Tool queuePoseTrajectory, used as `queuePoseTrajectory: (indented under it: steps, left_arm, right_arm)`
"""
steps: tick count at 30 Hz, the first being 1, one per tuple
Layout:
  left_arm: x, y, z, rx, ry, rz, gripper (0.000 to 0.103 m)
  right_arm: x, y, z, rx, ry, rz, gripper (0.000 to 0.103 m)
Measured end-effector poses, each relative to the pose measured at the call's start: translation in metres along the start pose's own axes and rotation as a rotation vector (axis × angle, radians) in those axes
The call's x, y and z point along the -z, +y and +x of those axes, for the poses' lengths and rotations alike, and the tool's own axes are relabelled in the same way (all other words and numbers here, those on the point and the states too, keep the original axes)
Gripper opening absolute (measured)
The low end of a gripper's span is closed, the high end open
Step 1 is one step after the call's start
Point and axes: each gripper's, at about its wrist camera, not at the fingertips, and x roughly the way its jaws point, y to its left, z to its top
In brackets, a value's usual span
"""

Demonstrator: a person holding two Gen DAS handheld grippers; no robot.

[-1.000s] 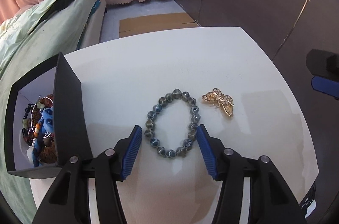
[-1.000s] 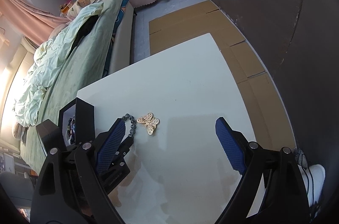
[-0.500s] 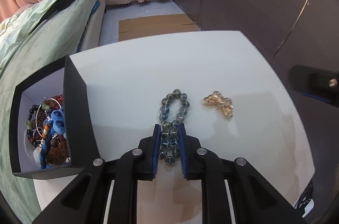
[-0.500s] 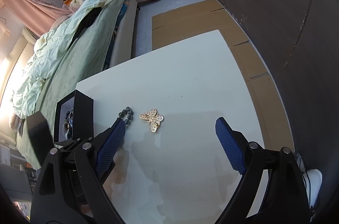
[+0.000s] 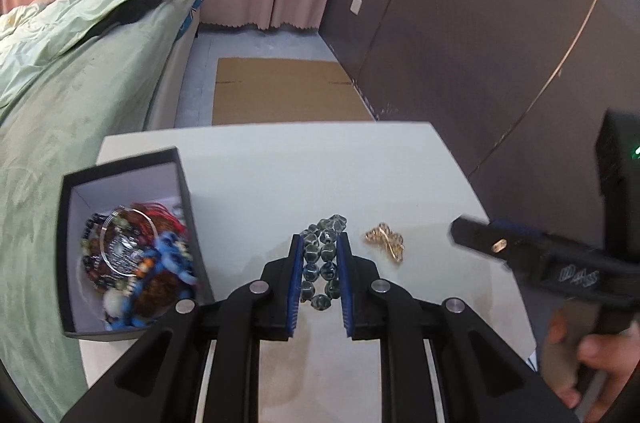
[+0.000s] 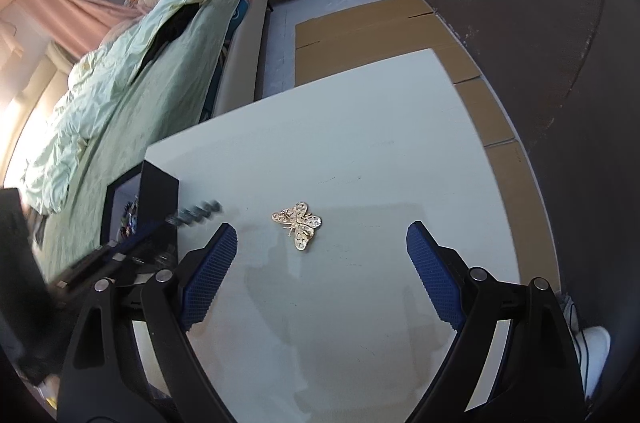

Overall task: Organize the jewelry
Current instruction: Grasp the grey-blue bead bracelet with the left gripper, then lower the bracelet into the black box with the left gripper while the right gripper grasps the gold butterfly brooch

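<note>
My left gripper (image 5: 320, 243) is shut on a grey-blue beaded bracelet (image 5: 322, 259), squeezed flat between the blue pads and lifted off the white table (image 5: 280, 175). The bracelet also shows blurred in the right wrist view (image 6: 198, 213). A gold butterfly brooch (image 5: 385, 241) lies on the table just right of it. In the right wrist view my right gripper (image 6: 320, 239) is open and empty, hovering above the brooch (image 6: 298, 223), which lies between and ahead of its fingers. A black box (image 5: 80, 223) with a white inside holds several bead pieces at the left.
A bed with a green quilt (image 5: 72, 71) runs along the table's left side. Cardboard sheets (image 5: 280, 91) lie on the floor beyond the table. A dark wall (image 5: 480, 23) stands at the right. The box also shows in the right wrist view (image 6: 158, 191).
My left gripper closed on the bracelet, squeezing it narrow, then lifted it and pulled back. My right gripper moved in closer above the brooch, still open.
</note>
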Motion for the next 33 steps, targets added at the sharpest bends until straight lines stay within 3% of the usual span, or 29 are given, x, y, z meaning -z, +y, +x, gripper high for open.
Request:
queuePoseTrajectory:
  steps: [9,20,26,28,33]
  left_arm:
    - [-0.014,0.024,-0.032,0.033,-0.060,-0.059,0.015]
    - [-0.025,0.044,-0.049,0.065,-0.097,-0.107,0.015]
    - [-0.028,0.058,-0.057,0.069,-0.112,-0.143,0.015]
    - [-0.028,0.063,-0.061,0.066,-0.121,-0.151,0.015]
    - [-0.028,0.079,-0.069,0.053,-0.132,-0.181,0.014]
  right_arm:
    - [0.002,0.017,0.033,0.030,0.062,-0.072,0.061]
    - [0.003,0.038,0.063,0.109,0.091,-0.190,0.058]
    - [0.011,0.056,0.077,0.215,0.089,-0.307,0.042]
    - [0.013,0.058,0.077,0.209,0.083,-0.329,0.029]
    - [0.015,0.057,0.073,0.199,0.075,-0.330,0.029]
